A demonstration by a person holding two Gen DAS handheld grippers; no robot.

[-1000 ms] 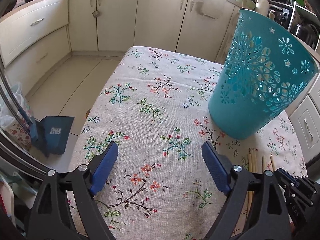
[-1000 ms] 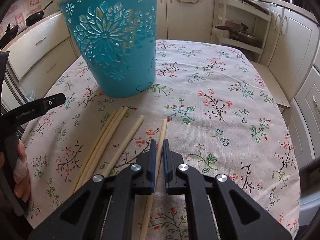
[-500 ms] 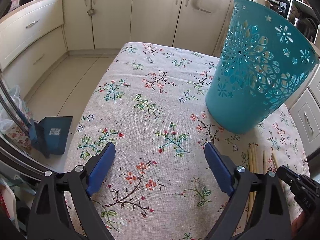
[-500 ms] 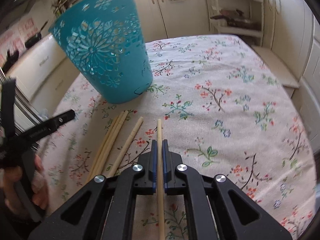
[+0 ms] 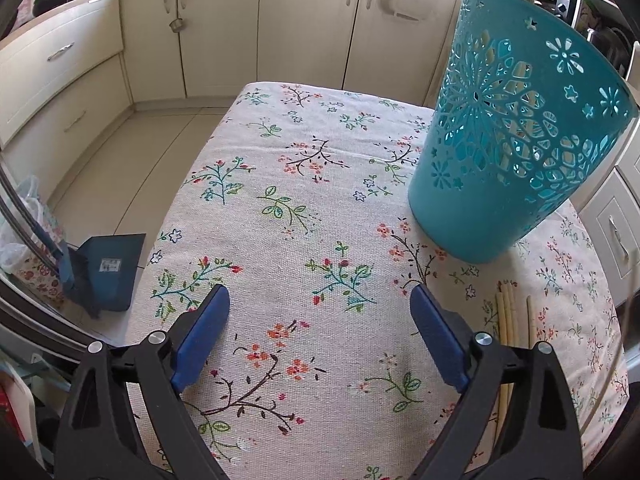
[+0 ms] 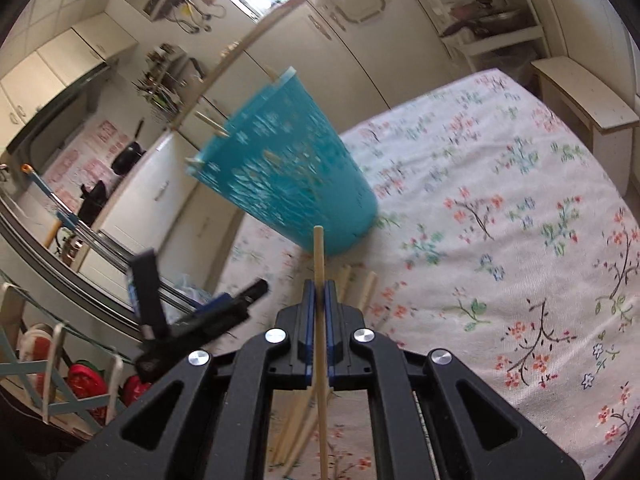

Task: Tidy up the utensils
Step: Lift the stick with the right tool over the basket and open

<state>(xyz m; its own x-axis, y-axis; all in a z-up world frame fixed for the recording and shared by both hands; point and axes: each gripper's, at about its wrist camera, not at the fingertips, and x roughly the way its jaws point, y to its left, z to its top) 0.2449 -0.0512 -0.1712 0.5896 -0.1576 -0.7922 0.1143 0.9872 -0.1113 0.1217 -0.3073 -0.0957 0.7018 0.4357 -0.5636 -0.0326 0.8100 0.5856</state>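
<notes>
My right gripper [image 6: 319, 288] is shut on a wooden chopstick [image 6: 319, 256], lifted off the floral tablecloth [image 6: 500, 208] and rolled sideways. The stick's tip points at the base of the teal perforated basket [image 6: 288, 184], which has several chopstick ends poking out of its rim. More chopsticks [image 6: 362, 292] lie on the cloth under the gripper. In the left wrist view, the basket [image 5: 516, 148] stands at the right, and loose chopsticks [image 5: 510, 316] lie beside my open left gripper [image 5: 320, 312], which hovers over the cloth with nothing between its blue pads.
Cream kitchen cabinets [image 5: 304, 24] ring the table. A blue dustpan [image 5: 108, 268] stands on the floor off the table's left edge. A low wooden shelf [image 6: 580, 96] sits beyond the far corner. The left gripper [image 6: 200, 312] shows at the left of the right wrist view.
My right gripper closed on one chopstick, then lifted it off the cloth while rolling, so the basket now appears tilted. The left gripper stayed open and nearly still.
</notes>
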